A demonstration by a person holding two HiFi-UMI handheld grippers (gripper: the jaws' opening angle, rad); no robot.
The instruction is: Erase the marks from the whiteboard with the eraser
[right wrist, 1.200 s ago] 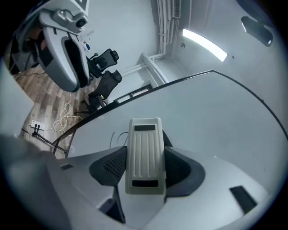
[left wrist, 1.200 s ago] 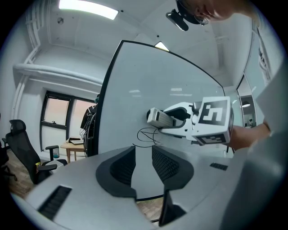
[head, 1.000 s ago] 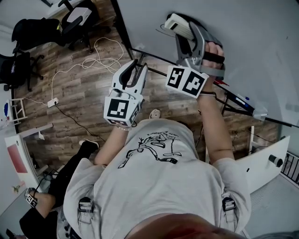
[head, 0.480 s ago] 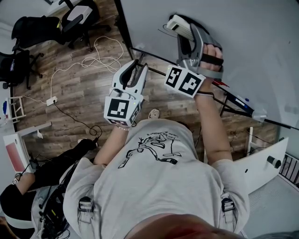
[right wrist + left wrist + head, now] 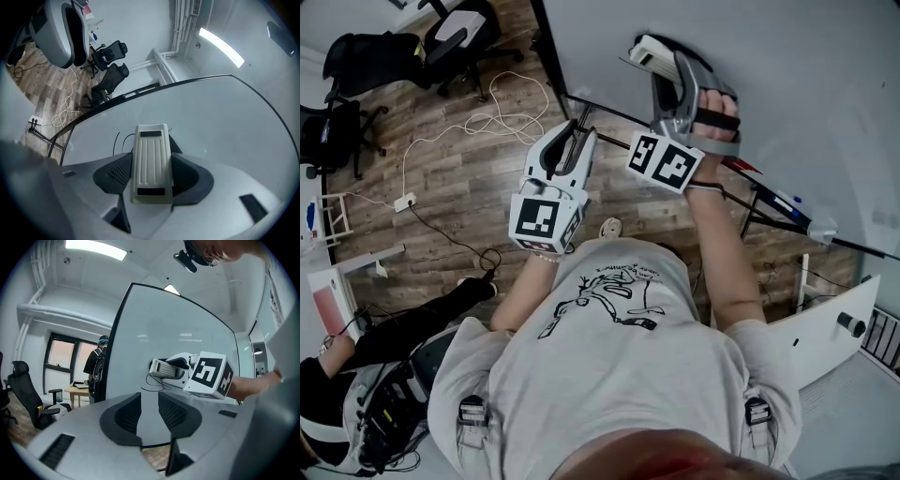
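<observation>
The whiteboard stands upright ahead of me. My right gripper is shut on a pale ribbed eraser, whose far end is at the board beside thin black marks. In the right gripper view the eraser fills the gap between the jaws, with the marks just left of it on the whiteboard. My left gripper hangs lower and to the left, open and holding nothing. Its own view shows the gripper, the eraser and the marks on the whiteboard.
The board's black stand carries a tray with markers. Office chairs and loose cables lie on the wood floor at the left. Another person sits at the lower left. A white cabinet stands at the right.
My right gripper has edged slightly left along the board with the eraser. The left gripper has stayed put. The person at the lower left has shifted.
</observation>
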